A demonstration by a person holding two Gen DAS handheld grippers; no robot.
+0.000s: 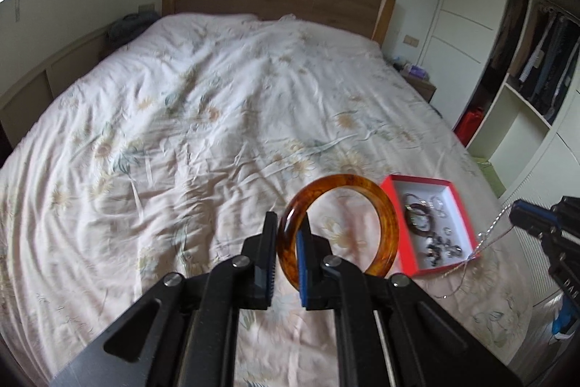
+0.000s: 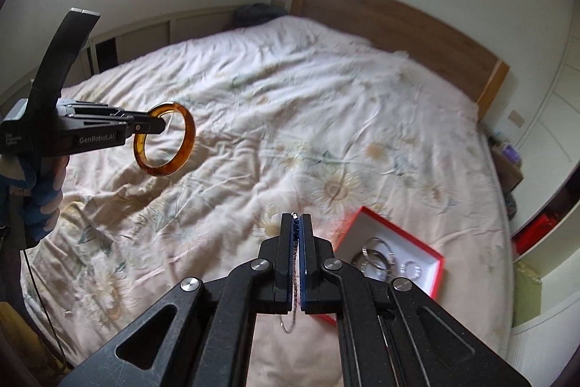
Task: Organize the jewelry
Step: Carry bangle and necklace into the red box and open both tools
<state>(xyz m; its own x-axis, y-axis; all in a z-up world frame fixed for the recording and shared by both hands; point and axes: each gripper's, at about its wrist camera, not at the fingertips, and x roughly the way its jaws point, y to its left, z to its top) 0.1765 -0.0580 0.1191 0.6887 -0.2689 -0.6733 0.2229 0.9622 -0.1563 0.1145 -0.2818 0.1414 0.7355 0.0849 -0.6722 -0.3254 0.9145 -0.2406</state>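
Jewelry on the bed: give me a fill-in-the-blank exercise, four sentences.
1. The left tongs grip an amber ____.
2. The right tongs pinch a silver ____.
3. The box with red walls lies on the ____.
4. The box's lining is ____.

Missing words: bangle; chain; bed; white

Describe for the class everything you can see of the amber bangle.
The amber bangle is a thick, glossy closed ring, mottled orange-brown and translucent, like resin or tortoiseshell plastic. It looks whole. The left gripper holds it with its jaws shut on one side of the band. It stands on edge in the air above the floral bedspread, apart from the red box.
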